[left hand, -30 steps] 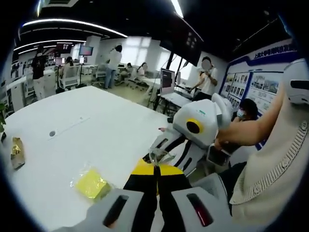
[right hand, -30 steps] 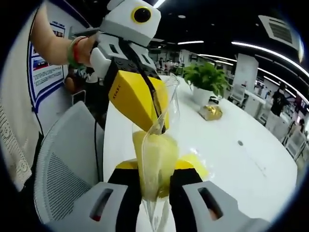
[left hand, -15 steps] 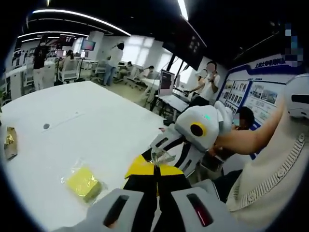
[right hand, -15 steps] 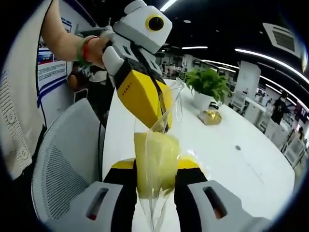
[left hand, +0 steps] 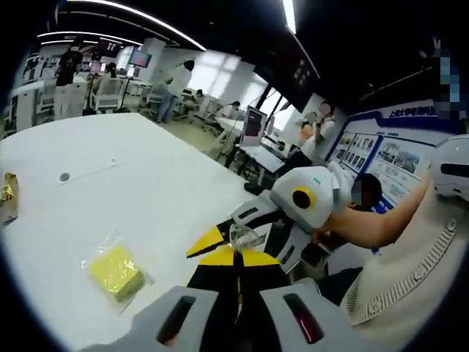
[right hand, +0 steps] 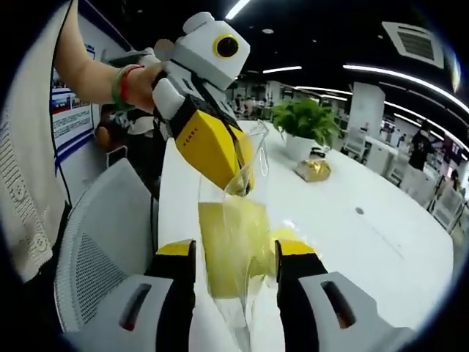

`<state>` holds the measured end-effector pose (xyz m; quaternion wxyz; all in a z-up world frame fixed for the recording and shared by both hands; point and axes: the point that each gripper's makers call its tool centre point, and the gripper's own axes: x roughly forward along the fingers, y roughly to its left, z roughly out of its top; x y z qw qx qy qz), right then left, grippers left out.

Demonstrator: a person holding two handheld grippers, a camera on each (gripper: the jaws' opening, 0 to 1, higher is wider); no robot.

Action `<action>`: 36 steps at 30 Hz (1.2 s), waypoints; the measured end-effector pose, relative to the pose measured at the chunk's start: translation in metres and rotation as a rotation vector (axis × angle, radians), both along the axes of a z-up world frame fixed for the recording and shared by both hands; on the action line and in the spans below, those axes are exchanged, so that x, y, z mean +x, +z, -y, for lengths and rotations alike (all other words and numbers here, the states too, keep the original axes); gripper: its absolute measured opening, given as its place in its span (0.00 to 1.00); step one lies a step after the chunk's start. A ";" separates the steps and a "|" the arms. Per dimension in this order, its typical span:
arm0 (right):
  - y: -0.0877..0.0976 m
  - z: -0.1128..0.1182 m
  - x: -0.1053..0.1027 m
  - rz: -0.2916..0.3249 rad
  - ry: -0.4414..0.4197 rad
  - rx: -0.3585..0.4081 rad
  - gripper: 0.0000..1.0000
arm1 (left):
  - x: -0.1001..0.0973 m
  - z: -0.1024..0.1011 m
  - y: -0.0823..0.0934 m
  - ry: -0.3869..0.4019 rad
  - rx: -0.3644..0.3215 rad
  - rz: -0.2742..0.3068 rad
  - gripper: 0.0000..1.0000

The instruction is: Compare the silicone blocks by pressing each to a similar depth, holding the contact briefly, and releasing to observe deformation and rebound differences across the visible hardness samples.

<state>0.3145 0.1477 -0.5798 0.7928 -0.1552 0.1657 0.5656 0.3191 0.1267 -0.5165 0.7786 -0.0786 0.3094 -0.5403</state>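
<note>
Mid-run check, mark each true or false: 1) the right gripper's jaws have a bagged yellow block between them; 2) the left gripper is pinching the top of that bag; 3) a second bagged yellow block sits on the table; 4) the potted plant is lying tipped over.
1) True: the yellow block in its clear bag sits between the right gripper jaws.
2) True: the left gripper is shut on the bag's top.
3) True: a second block lies on the white table.
4) False: the potted plant stands upright.

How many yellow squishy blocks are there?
2. One bagged yellow block sits between the right tool's jaws, its bag top pinched by the left tool. Another bagged block lies on the white table. More may be hidden.
</note>
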 end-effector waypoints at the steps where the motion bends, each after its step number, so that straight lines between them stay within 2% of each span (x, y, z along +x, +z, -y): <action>1: 0.000 0.001 0.000 -0.001 -0.004 0.001 0.48 | 0.000 0.001 -0.001 -0.003 0.004 0.000 0.00; 5: 0.000 0.018 0.001 -0.020 -0.080 0.026 0.53 | 0.001 0.006 -0.005 -0.011 0.007 -0.010 0.00; 7: -0.002 0.030 -0.001 -0.071 -0.135 0.046 0.56 | 0.002 0.009 -0.008 -0.015 0.007 -0.017 0.00; 11: -0.008 0.060 -0.003 -0.133 -0.258 0.077 0.63 | 0.007 0.016 -0.015 -0.021 0.012 -0.033 0.00; 14: -0.013 0.084 -0.005 -0.141 -0.342 0.100 0.66 | 0.012 0.022 -0.021 -0.022 0.011 -0.046 0.00; 19: -0.014 0.124 -0.011 -0.174 -0.479 0.208 0.72 | 0.024 0.035 -0.031 -0.014 -0.009 -0.081 0.00; 26: -0.030 0.166 -0.019 -0.197 -0.612 0.208 0.71 | 0.051 0.066 -0.053 0.018 -0.056 -0.128 0.00; 28: -0.032 0.172 -0.021 -0.194 -0.632 0.208 0.71 | 0.057 0.074 -0.059 0.021 -0.065 -0.131 0.00; 29: -0.034 0.174 -0.022 -0.195 -0.640 0.206 0.71 | 0.061 0.082 -0.063 0.032 -0.082 -0.158 0.00; 31: -0.035 0.178 -0.023 -0.209 -0.659 0.211 0.71 | 0.069 0.092 -0.071 0.049 -0.097 -0.165 0.00; 33: -0.036 0.180 -0.022 -0.211 -0.672 0.214 0.71 | 0.078 0.100 -0.079 0.079 -0.127 -0.202 0.00; 35: -0.037 0.183 -0.021 -0.212 -0.685 0.212 0.71 | 0.087 0.107 -0.087 0.126 -0.168 -0.267 0.00; 36: -0.038 0.184 -0.020 -0.213 -0.691 0.212 0.71 | 0.092 0.108 -0.091 0.141 -0.176 -0.274 0.00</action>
